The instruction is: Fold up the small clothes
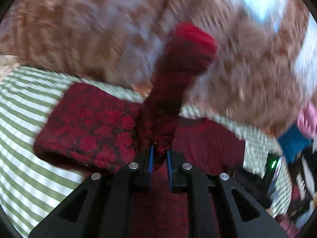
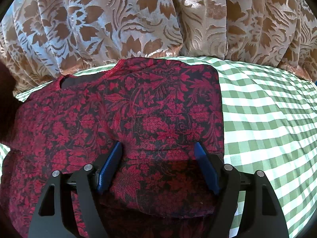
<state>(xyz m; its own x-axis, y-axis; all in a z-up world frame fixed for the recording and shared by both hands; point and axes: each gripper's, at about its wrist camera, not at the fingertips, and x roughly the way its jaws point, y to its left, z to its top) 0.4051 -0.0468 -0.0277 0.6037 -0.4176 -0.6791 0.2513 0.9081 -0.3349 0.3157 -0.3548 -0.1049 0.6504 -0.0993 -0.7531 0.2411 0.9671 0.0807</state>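
The left gripper (image 1: 159, 154) is clamped on a fold of the red-and-black floral garment (image 2: 138, 115), lifting a strip of it (image 1: 174, 75) above the green checked cloth (image 2: 267, 119); that view is blurred. The right gripper (image 2: 158, 148) stands with its 2 blue pads (image 2: 110, 166) spread wide, resting on the garment's near part without pinching it. The garment lies spread on the checked cloth. Behind hangs a brown patterned curtain (image 2: 158, 15).
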